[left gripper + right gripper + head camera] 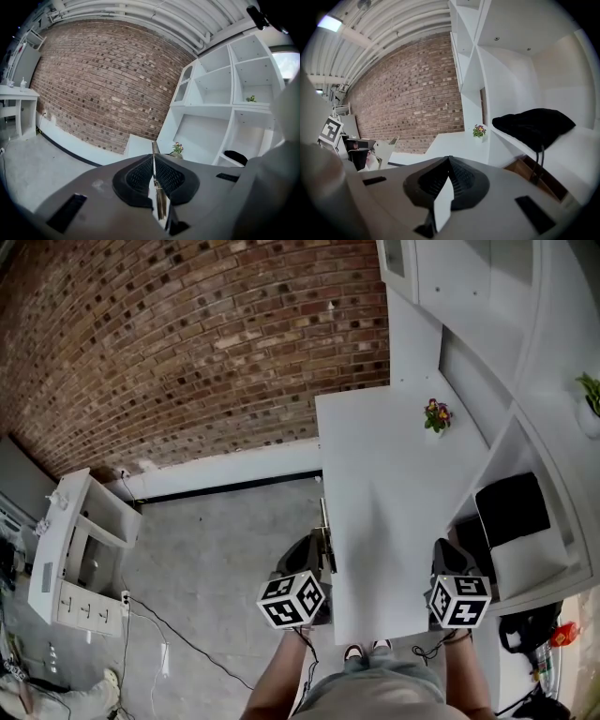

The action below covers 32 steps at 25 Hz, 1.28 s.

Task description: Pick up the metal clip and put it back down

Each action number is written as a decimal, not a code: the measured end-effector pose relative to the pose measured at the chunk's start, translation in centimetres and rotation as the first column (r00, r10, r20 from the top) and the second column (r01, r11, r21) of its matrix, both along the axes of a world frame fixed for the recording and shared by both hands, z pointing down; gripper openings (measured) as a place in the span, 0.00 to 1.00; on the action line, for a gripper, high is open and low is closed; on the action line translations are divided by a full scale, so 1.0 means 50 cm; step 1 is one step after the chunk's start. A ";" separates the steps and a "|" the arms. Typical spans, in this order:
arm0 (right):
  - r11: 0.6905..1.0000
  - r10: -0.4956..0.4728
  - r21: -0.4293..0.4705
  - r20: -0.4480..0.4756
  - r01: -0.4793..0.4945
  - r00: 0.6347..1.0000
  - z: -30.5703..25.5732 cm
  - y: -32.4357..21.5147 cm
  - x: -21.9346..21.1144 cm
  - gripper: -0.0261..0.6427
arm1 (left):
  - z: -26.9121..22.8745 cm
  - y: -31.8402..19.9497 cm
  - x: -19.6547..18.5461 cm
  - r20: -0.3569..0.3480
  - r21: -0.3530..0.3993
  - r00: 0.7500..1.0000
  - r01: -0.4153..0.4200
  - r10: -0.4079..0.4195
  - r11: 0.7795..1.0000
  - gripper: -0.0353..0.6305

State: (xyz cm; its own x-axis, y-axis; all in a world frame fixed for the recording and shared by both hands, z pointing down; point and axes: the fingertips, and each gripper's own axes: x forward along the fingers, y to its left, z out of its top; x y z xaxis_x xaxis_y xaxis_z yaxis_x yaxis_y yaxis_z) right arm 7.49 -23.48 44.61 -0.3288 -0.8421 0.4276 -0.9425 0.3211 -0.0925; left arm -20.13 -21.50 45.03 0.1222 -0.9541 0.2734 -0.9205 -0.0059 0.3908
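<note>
The person stands at the near end of a long white tabletop (375, 484), a two-jaw tool in each hand; the left tool (312, 545) hangs at the tabletop's left edge, about 7 o'clock from its middle, and the right tool (446, 547) hangs at its right edge, about 5 o'clock; each carries a cube with black-and-white square markers, the left cube (292, 599) and the right cube (459, 600) nearest the person. In the left gripper view the black ribbed pads (138, 176) are pressed together with nothing between them, and the thin strip showing below them looks to be the tabletop's edge seen end-on; in the right gripper view the pads (429, 180) meet at their tips as well, so that tool is closed and empty too, with a white wedge of tabletop showing beneath. The metal clip I cannot make out in any view. A small pot of purple and yellow flowers (436, 415) stands alone on the tabletop at about 1 o'clock, near the far right corner; a white shelving unit (487, 334) runs along the right side, with a black cushion (511, 507) on a low shelf at 3 o'clock; a red brick wall (187, 343) fills the far side at 11 o'clock; a low white cabinet (70, 549) stands on the grey concrete floor (225, 559) at 9 o'clock, with black cables (178, 634) trailing near it.
</note>
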 end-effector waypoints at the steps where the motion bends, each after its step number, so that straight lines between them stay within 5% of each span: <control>1: 1.000 0.000 -0.001 0.000 0.000 1.000 0.001 -0.003 0.000 0.04 | 0.000 -0.005 0.001 0.010 -0.001 1.000 -0.007 0.008 1.000 0.08; 20: 0.992 0.102 -0.075 0.008 -0.101 0.995 0.064 -0.032 0.059 0.04 | 0.021 -0.135 0.085 0.145 -0.042 0.968 -0.199 0.203 0.979 0.08; 32: 0.985 0.121 -0.127 0.013 -0.118 0.993 0.110 -0.043 0.076 0.04 | 0.084 -0.225 0.180 0.358 -0.124 0.840 -0.390 0.407 0.913 0.08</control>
State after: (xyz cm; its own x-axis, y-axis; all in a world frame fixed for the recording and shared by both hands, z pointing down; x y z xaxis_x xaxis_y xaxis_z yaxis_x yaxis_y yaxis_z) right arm 11.31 -25.62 50.12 -0.2391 -0.8156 0.5268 -0.9708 0.1909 -0.1451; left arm -11.13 -32.74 49.24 0.3716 -0.8307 0.4146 -0.9183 -0.3945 0.0326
